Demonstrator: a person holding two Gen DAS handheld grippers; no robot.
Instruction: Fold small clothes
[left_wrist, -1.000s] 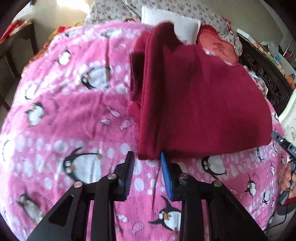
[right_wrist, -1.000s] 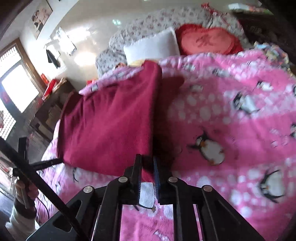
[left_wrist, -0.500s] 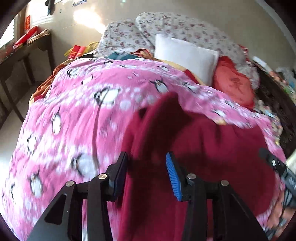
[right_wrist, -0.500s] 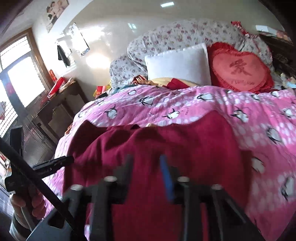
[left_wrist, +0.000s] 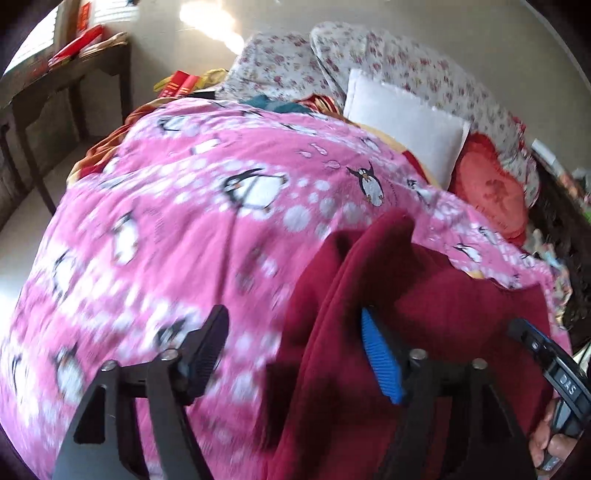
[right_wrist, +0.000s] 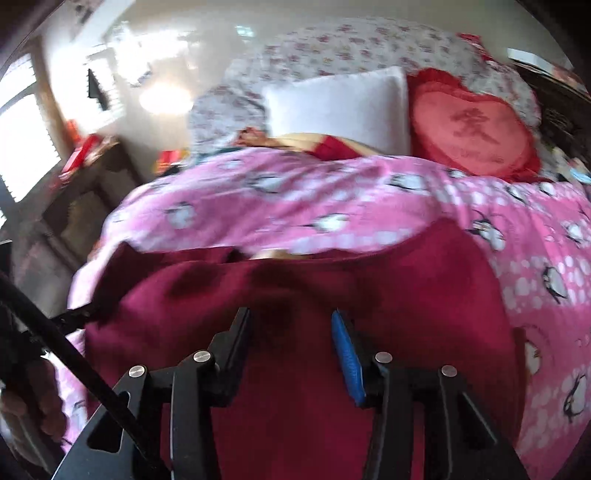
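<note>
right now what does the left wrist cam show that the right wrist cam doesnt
Only the left wrist view shows the open left gripper and a dark table with its legs in full. Only the right wrist view shows the open right gripper and a bright window. Both show the maroon garment on the pink penguin blanket, the white pillow and the red heart cushion.

Wide open pink penguin blanket (left_wrist: 184, 206) to the left of the maroon garment (left_wrist: 424, 302), nothing lying on it. Far end of the bed is walled off: white pillow (right_wrist: 343, 107), red heart cushion (right_wrist: 472, 129), floral bedding (left_wrist: 406, 70) behind. A dark wooden side table (left_wrist: 70, 77) stands off the bed's left edge, dark furniture (left_wrist: 557, 221) along the right.
</note>
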